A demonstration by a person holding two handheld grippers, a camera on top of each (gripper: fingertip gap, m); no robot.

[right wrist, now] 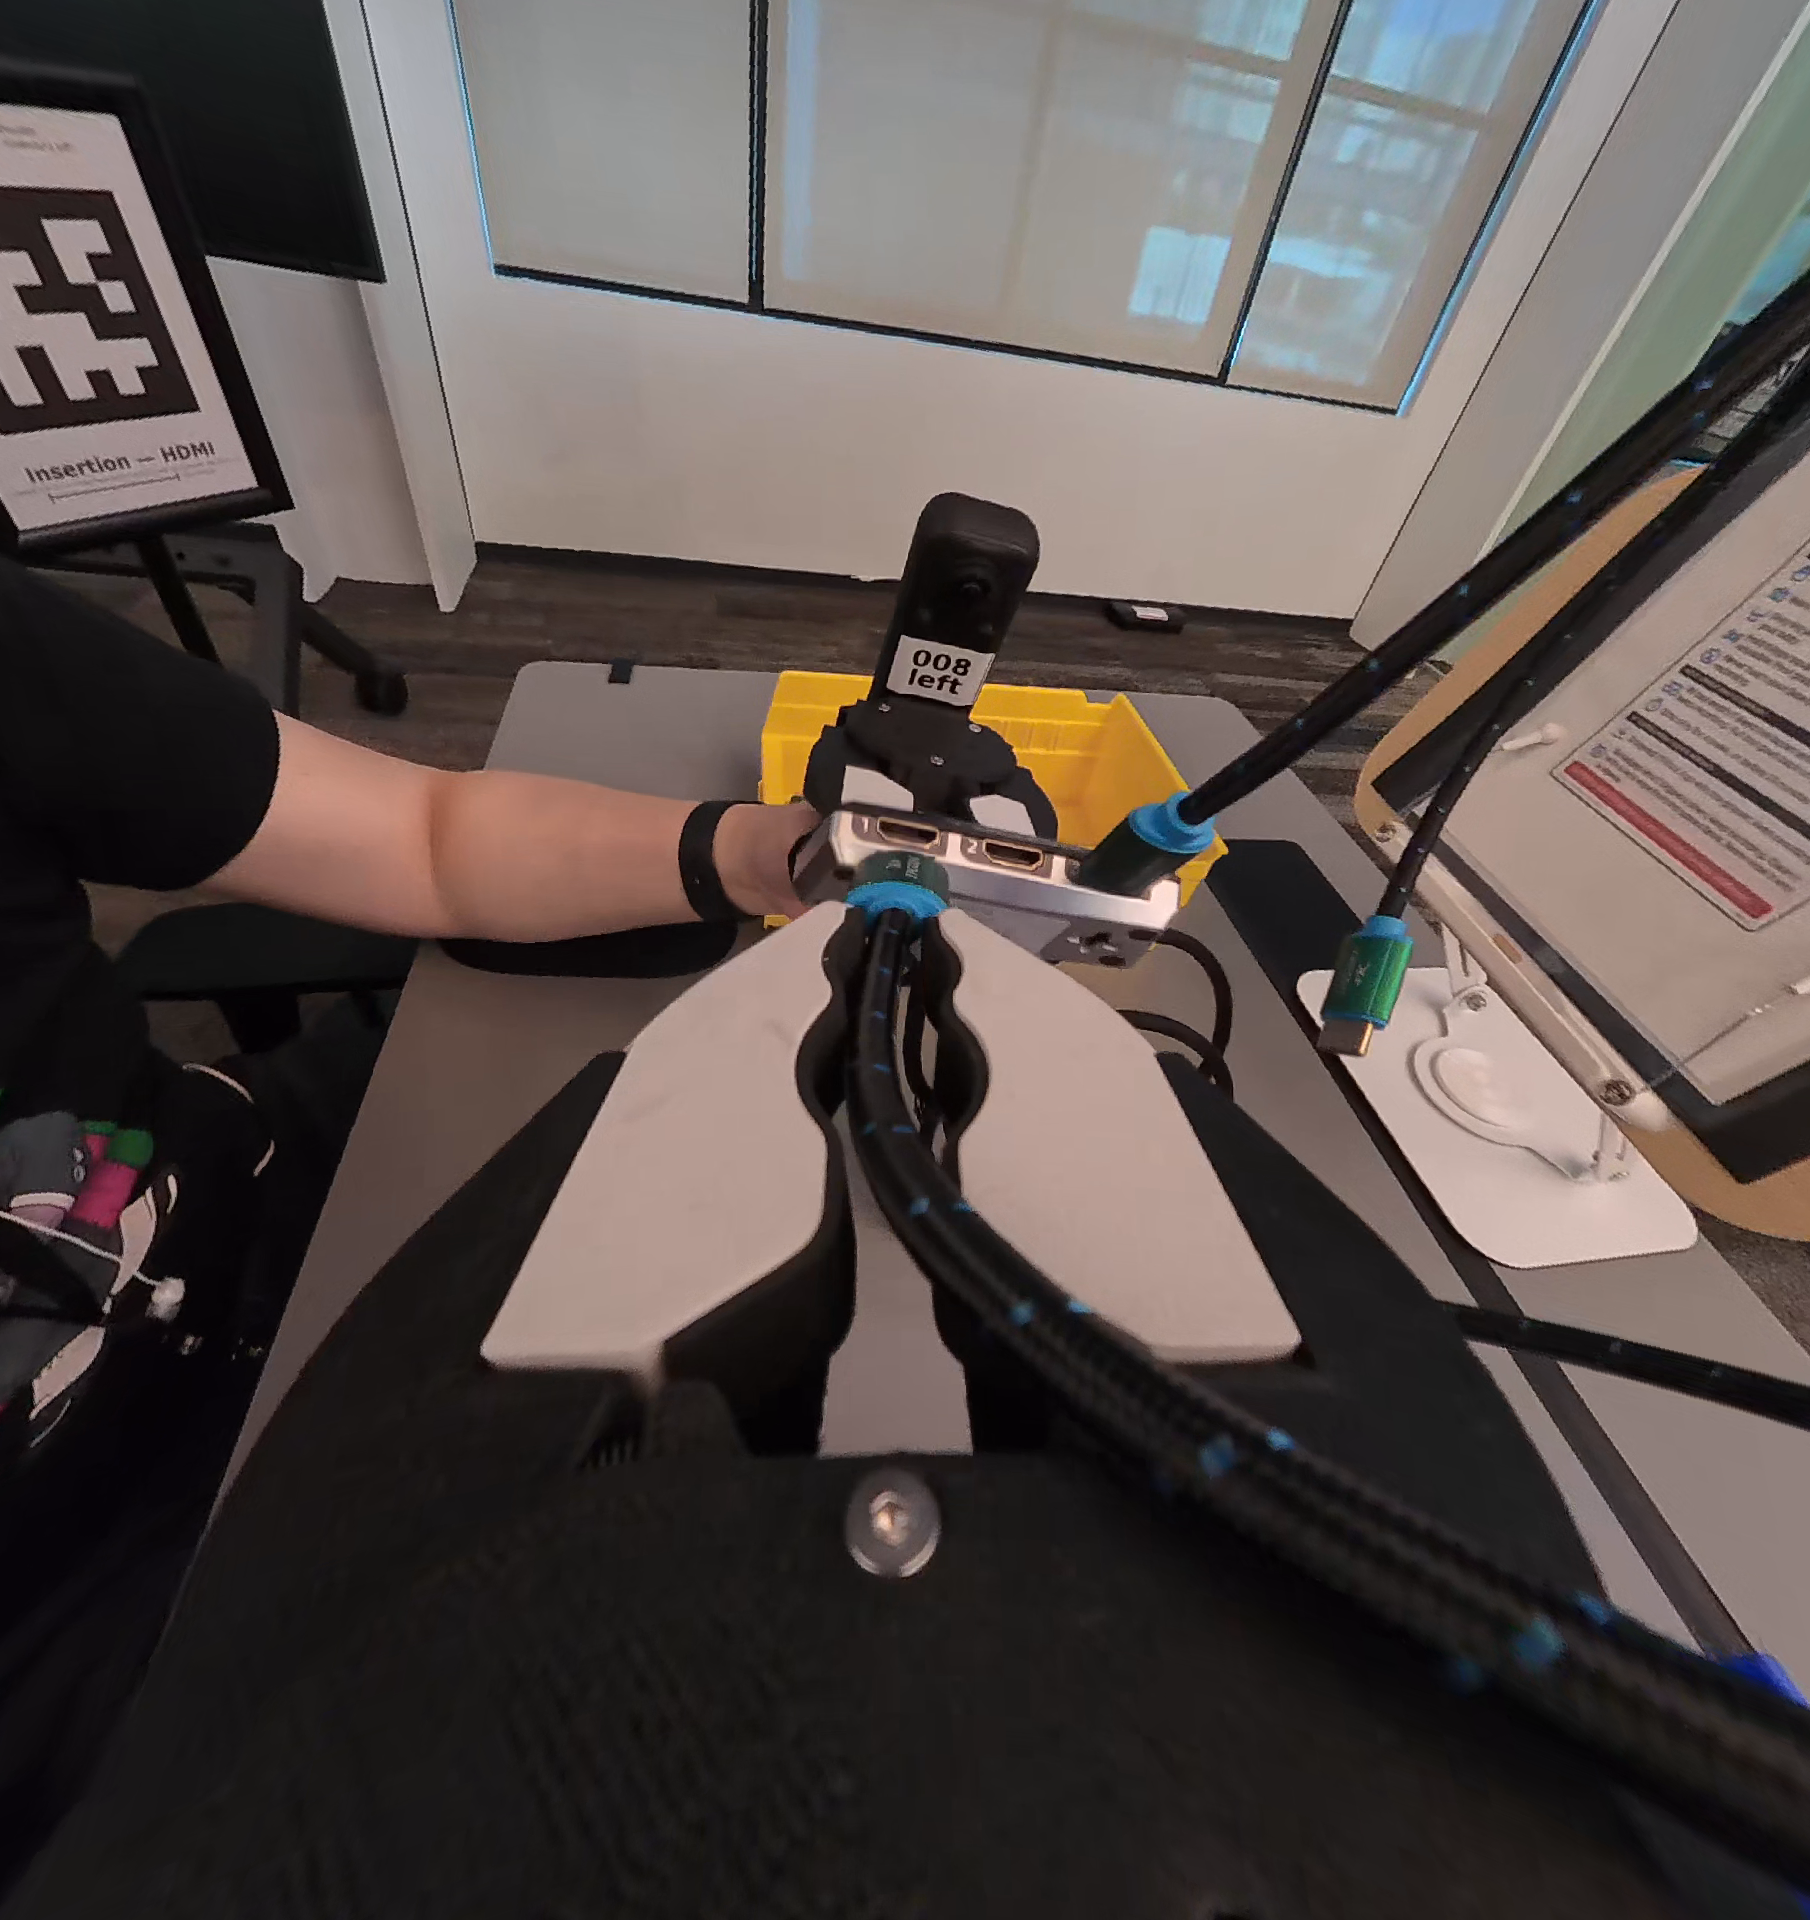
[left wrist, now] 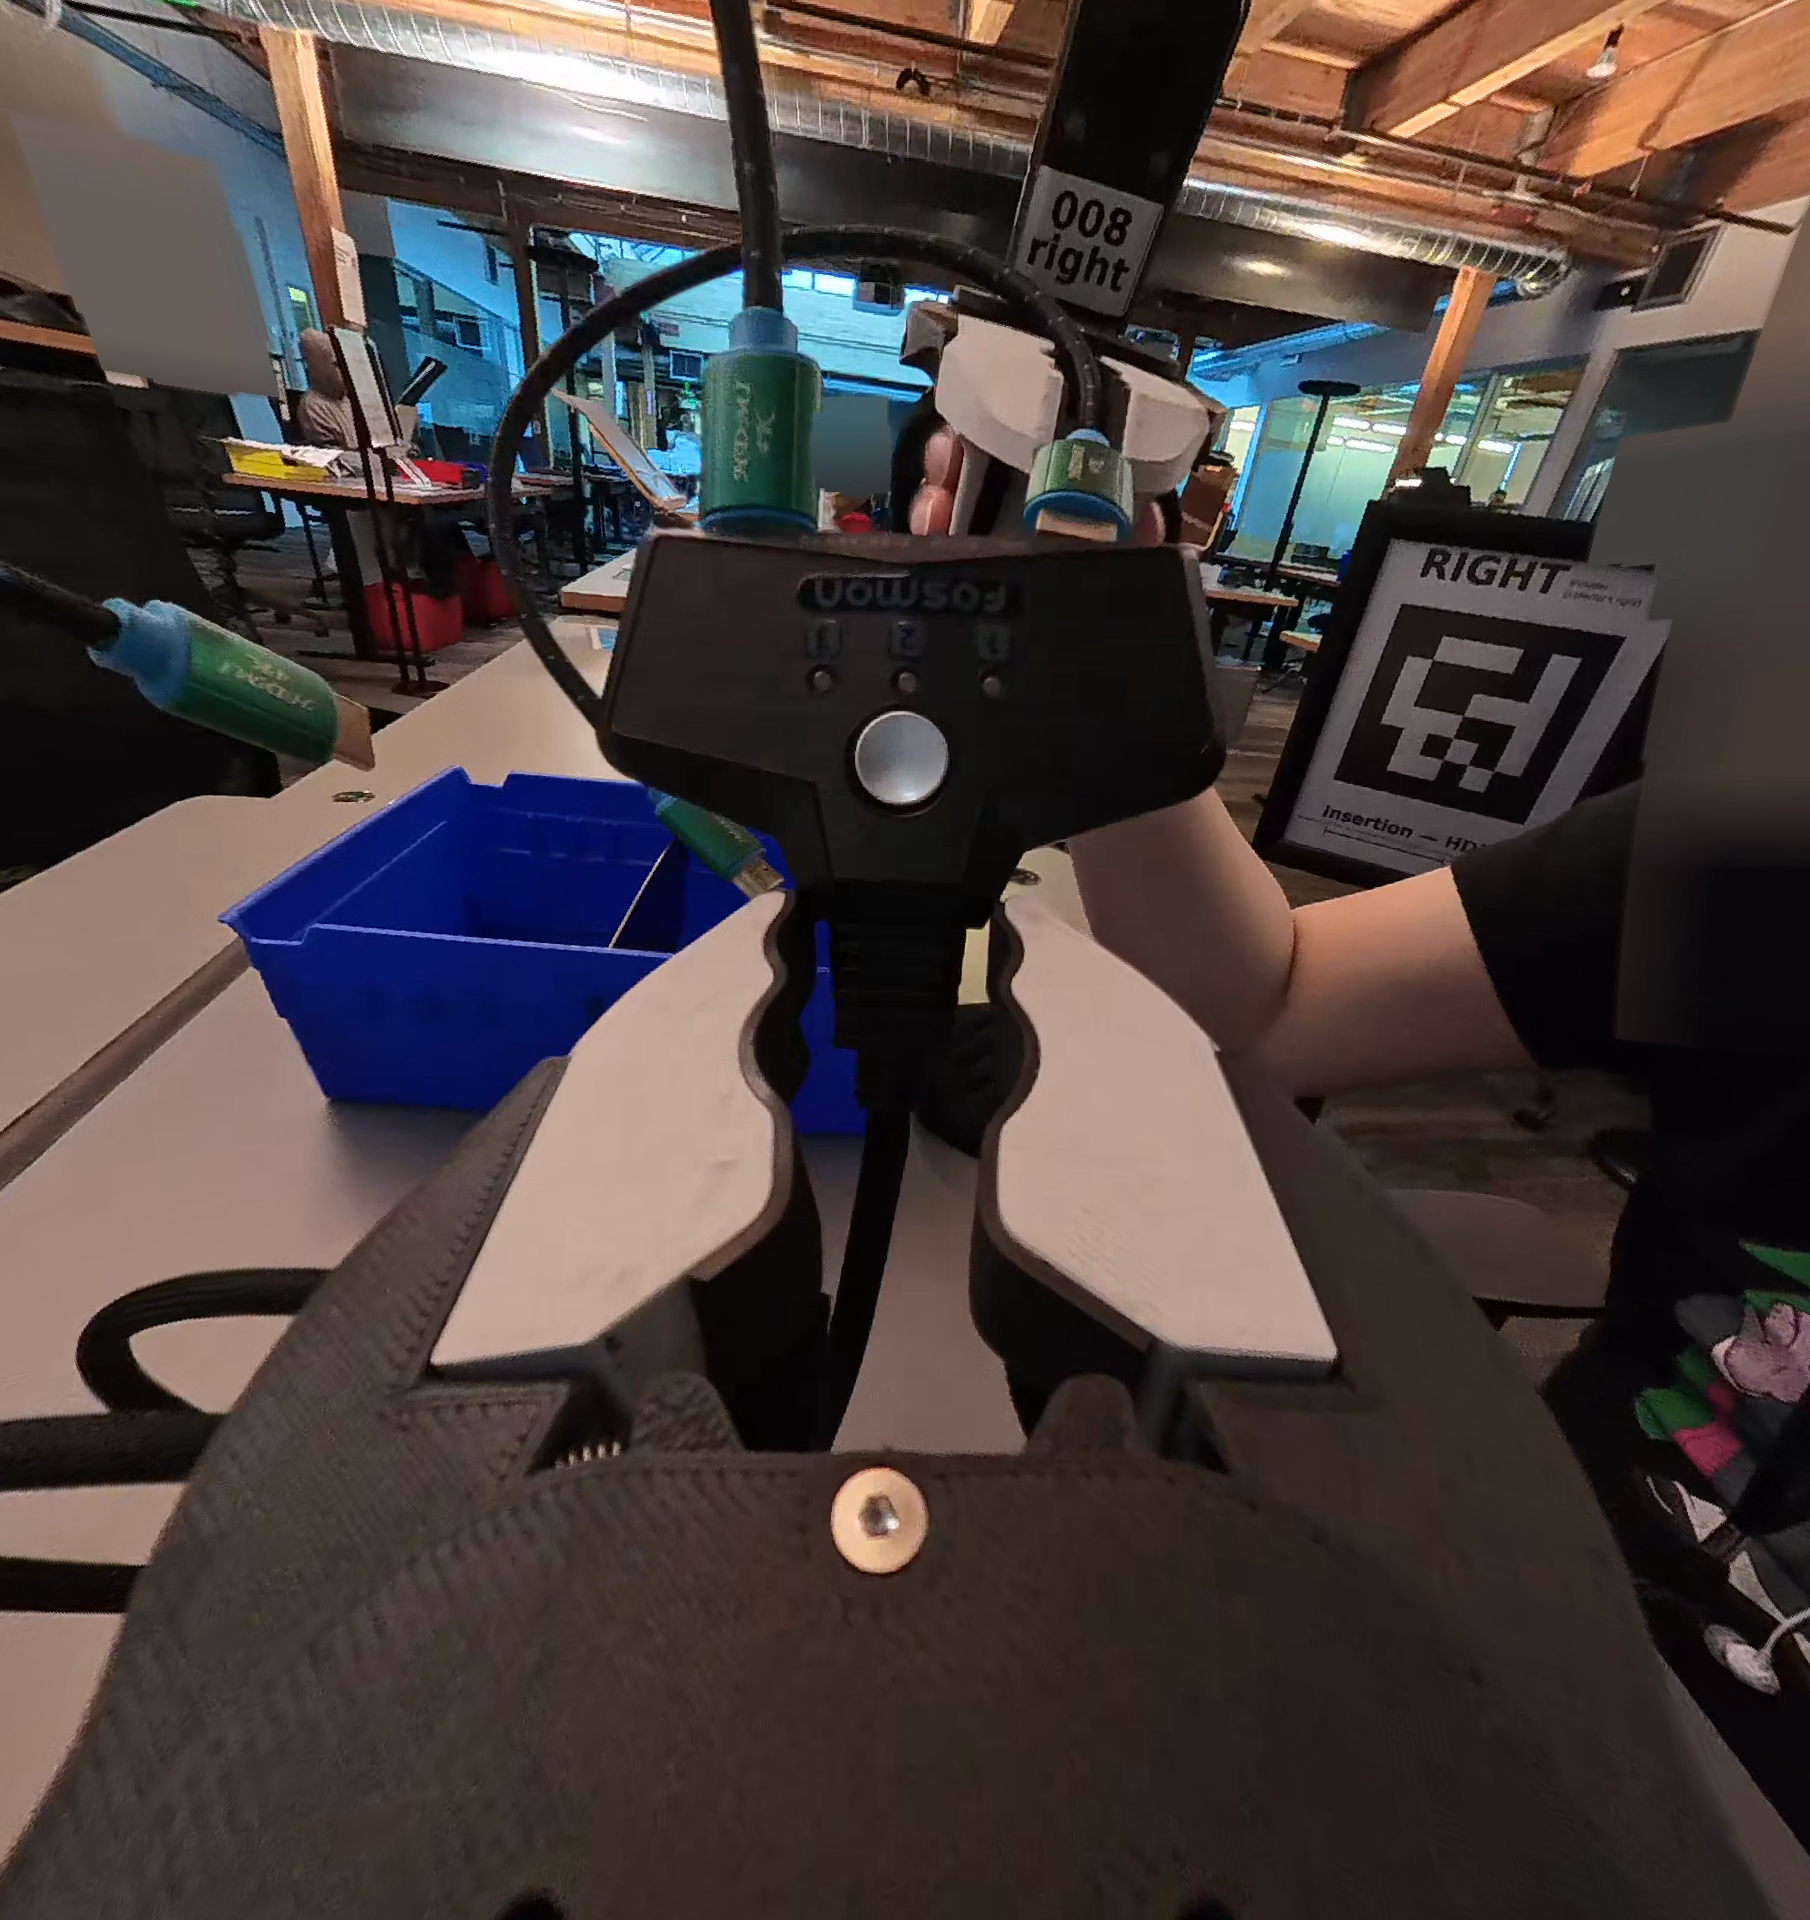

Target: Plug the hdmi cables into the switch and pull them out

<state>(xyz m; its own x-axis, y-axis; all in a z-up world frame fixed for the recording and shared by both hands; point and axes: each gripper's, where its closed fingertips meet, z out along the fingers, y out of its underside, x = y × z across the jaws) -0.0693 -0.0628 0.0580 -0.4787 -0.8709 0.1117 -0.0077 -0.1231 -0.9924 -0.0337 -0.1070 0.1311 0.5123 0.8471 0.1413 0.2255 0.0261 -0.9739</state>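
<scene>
The left gripper [left wrist: 893, 971] is closed on the ribbed black strain relief at the tail of the switch [left wrist: 906, 686], so the black body with its round silver button stands just ahead of the fingertips, held above the grey table [left wrist: 153, 1122]; the switch's own lead runs back between the fingers toward the camera. At the far edge of the switch one green plug [left wrist: 757, 431] sits in a port, its black braided cable rising straight up; beside it, to the right, the right gripper [left wrist: 1072, 426] comes in from the opposite side and pinches a second green plug [left wrist: 1077, 483] right at the switch's edge, though whether its tip has entered the port I cannot tell. In the right wrist view that second plug [right wrist: 896, 878] lies at the tips of the right gripper [right wrist: 893, 935], its fingers narrowed on the braided cable just behind the blue collar; two ports [right wrist: 958, 844] ahead stand empty, and the seated plug [right wrist: 1140, 847] is off to the right. A third green plug [left wrist: 241, 691] hangs free to the left of the left gripper, above a blue bin [left wrist: 444, 935]; a yellow bin [right wrist: 1140, 748] sits beyond the switch in the right wrist view.
</scene>
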